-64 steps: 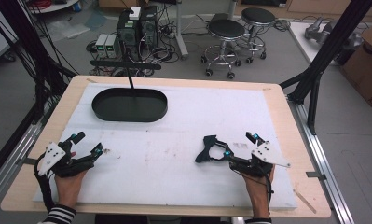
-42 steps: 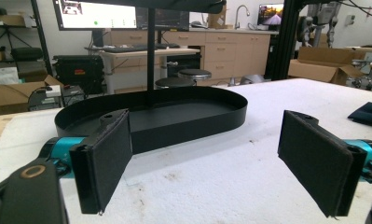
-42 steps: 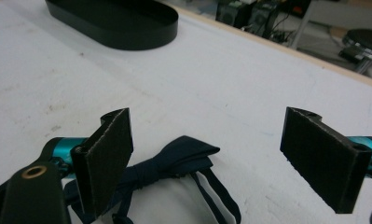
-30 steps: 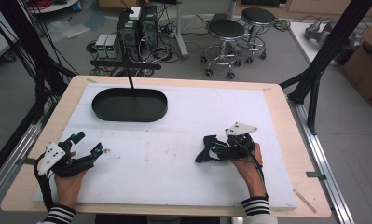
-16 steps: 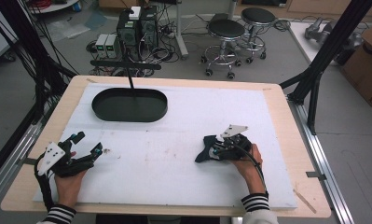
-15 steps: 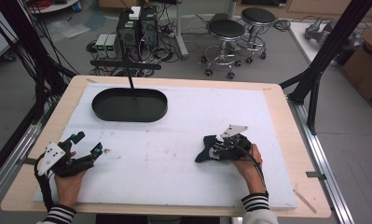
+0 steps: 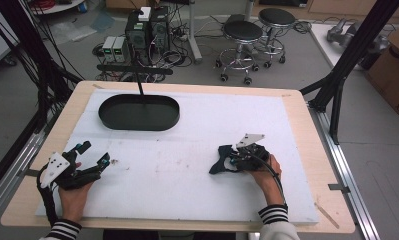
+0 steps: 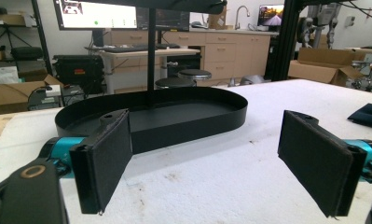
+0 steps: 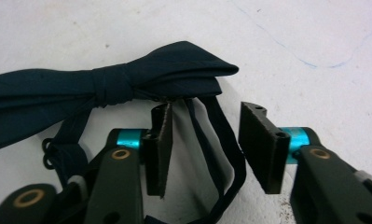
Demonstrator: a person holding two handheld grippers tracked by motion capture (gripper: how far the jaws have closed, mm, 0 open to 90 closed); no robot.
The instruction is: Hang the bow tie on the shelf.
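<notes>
Since earlier, the right gripper [image 7: 233, 161] had been swung to nine o'clock over the dark bow tie [image 9: 109, 81], jaws parted astride its strap [image 9: 221, 135]. Left gripper [image 7: 94, 155] was held wide apart, unmoved. At eleven o'clock, farther off, the black tray [image 7: 138, 112] was seen.

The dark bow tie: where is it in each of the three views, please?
High view: the bow tie lies right of centre on the white mat, at the right gripper.
Left gripper view: a dark corner at the right edge.
Right gripper view: across the upper left, strap between the open jaws.
Shared landmark: the white mat.
</notes>
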